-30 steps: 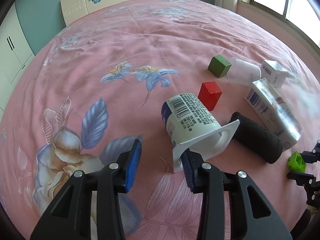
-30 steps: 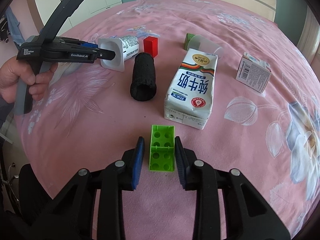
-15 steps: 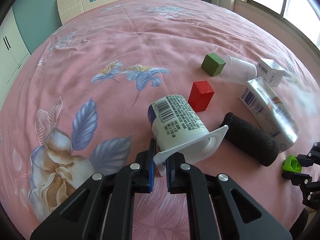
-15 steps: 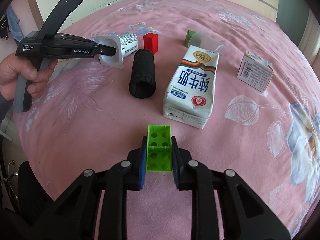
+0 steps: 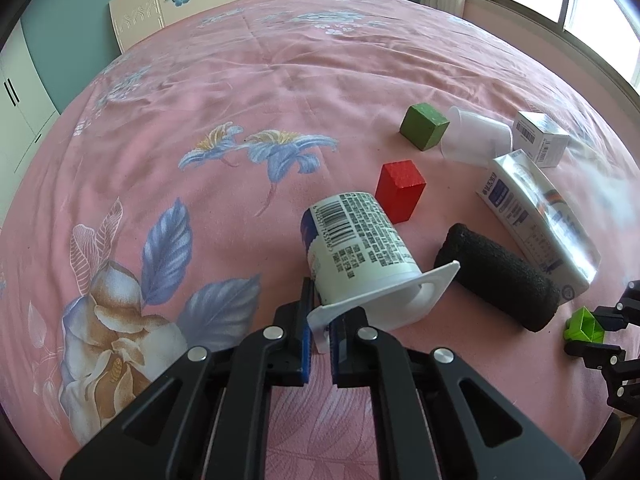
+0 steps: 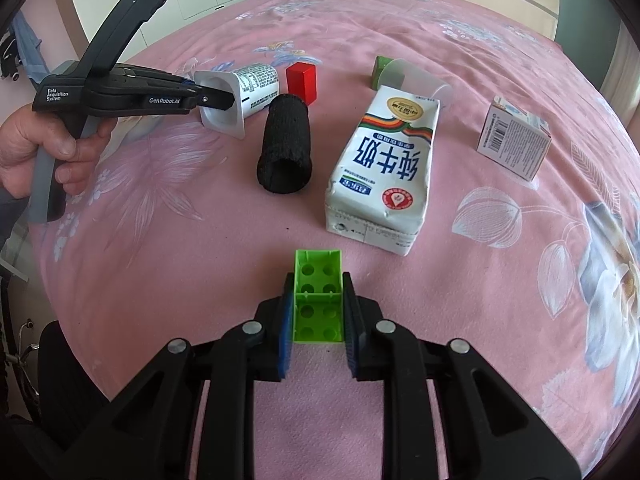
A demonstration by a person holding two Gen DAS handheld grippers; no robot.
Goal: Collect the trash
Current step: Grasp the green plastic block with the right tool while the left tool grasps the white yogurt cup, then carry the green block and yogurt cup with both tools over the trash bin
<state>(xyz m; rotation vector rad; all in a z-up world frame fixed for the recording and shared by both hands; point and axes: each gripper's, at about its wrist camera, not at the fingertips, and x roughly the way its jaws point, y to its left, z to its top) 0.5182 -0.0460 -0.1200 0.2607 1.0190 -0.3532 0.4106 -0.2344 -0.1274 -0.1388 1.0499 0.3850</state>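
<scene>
Trash lies scattered across my pink bedspread [image 6: 460, 288]. Farthest left, my left gripper [image 5: 320, 326] pinches the rim of the tipped yogurt cup [image 5: 360, 248]. Next come the red block [image 5: 400, 196], black foam roll [image 6: 286, 148] and milk carton [image 6: 384, 168]. Near the bed's edge, my right gripper [image 6: 318, 308] clamps the green perforated block [image 6: 319, 294]. Farthest right sits a small white box [image 6: 514, 140].

bed [image 6: 440, 40] | roll [image 6: 285, 144] between cup [image 6: 240, 94] left, carton [image 6: 384, 168] right | box [image 6: 514, 136] far right
</scene>
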